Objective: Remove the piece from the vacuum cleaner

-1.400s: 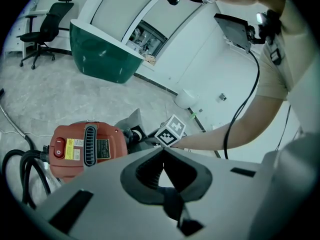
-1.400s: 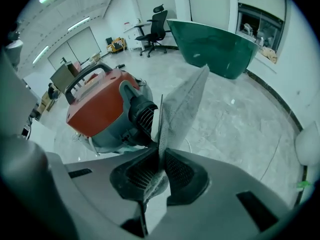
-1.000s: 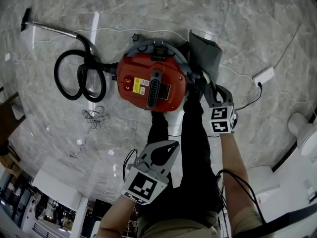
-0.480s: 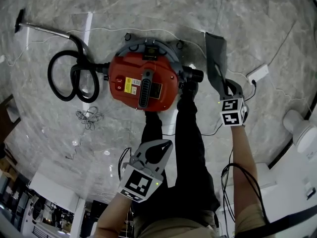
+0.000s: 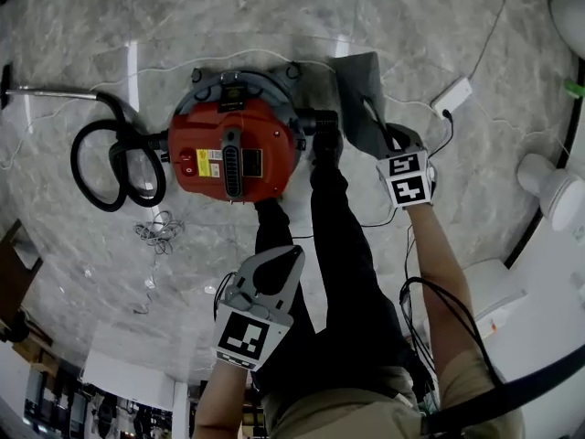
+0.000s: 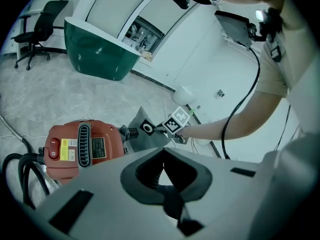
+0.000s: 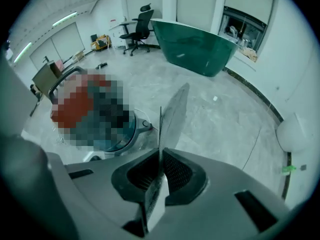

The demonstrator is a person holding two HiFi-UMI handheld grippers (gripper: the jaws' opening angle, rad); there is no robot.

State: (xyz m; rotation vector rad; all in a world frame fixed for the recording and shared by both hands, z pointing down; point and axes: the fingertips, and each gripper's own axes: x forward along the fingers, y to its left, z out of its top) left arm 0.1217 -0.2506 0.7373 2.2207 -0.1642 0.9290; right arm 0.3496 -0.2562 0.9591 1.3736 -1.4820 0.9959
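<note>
Centrally on the grey marble floor (image 5: 439, 26) stands the red vacuum cleaner (image 5: 233, 149). Its black hose (image 5: 114, 163) is coiled to the left, and a metal wand (image 5: 55, 91) runs off toward the far left.

Right gripper (image 5: 388, 143): the jaws are pressed together on the near end of the grey piece (image 5: 359, 94), a thin flat part. From the gripper it reaches away toward the far side, just right of the cleaner's black side port (image 5: 315, 122). Whether the piece touches the port cannot be told. In the right gripper view the grey piece (image 7: 172, 116) appears edge-on, upright and clamped between the two pads of the right gripper (image 7: 160, 151).

Left gripper (image 5: 289, 254): it is held near the person, over the dark trouser legs (image 5: 352, 273) and well apart from the cleaner. In the left gripper view the tips of the left gripper (image 6: 163, 151) meet with nothing between them.

Surroundings: a white power strip (image 5: 454, 91) with its cable lies on the floor to the far right. A green counter (image 6: 97, 54) and an office chair (image 6: 35, 34) stand in the far background.
</note>
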